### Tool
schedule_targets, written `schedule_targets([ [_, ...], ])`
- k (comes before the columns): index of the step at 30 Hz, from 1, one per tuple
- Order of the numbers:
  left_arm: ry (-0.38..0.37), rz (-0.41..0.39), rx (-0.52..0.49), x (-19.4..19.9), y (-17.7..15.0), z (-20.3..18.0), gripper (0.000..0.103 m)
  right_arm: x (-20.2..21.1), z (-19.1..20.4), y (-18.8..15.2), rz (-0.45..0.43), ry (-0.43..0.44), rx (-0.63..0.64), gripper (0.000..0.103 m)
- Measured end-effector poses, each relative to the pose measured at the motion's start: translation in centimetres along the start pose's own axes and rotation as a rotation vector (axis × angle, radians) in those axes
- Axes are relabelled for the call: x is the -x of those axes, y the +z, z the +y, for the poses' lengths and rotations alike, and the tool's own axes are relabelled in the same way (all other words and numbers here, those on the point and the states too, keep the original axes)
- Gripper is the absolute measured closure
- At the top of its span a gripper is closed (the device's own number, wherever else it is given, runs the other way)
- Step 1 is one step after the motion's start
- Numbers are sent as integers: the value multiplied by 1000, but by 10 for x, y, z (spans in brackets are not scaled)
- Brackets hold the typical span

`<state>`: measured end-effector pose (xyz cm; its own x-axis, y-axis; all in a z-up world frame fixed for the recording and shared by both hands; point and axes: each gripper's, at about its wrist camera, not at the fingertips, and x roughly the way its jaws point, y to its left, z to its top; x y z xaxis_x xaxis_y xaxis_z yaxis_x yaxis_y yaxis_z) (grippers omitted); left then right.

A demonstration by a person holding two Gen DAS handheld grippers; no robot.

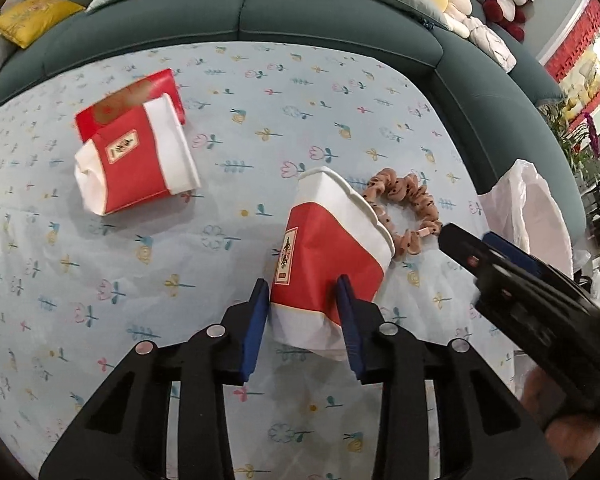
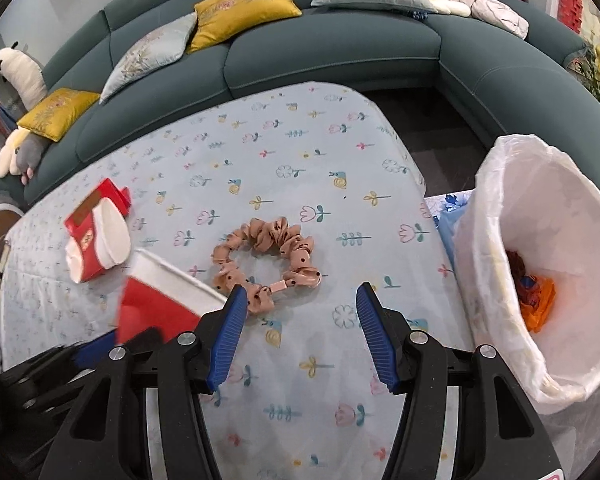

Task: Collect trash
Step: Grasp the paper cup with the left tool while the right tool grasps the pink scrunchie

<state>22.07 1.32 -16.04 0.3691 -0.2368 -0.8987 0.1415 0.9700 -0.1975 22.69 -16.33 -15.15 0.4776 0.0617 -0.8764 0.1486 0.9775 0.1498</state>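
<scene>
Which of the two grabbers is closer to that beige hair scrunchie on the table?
Right. The right gripper has one fingertip at the scrunchie; the left gripper is clamped on a red-and-white paper cup beside it.

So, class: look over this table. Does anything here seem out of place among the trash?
The tan scrunchie stands out: a hair tie lying flat on the flowered tablecloth, not obviously trash. The red-and-white paper cups lie tipped on their sides; the left tool grips one. The lined bin sits beside the table.
</scene>
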Motion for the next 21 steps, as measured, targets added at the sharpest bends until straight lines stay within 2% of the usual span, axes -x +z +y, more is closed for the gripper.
schedule_targets([
  [5,4,-9,16,4,-2,10,70,-27,-5,2,55,19,-37,61],
  [8,7,-12,19,6,-2,16,70,-34,-3,4,54,30,-45,68],
  [10,21,-16,6,8,-3,18,70,-37,0,7,58,36,-40,76],
  [12,30,-18,-2,8,-2,18,70,-41,4,10,72,45,-28,99],
  [13,34,-20,-2,8,-1,18,70,-42,6,10,78,42,-19,102],
  [19,41,-28,-9,11,3,16,70,-29,13,11,35,29,29,103],
  [20,40,-30,-10,12,4,15,70,-25,12,12,24,29,22,102],
  [21,40,-32,-9,13,4,15,70,-23,9,14,20,37,4,95],
])
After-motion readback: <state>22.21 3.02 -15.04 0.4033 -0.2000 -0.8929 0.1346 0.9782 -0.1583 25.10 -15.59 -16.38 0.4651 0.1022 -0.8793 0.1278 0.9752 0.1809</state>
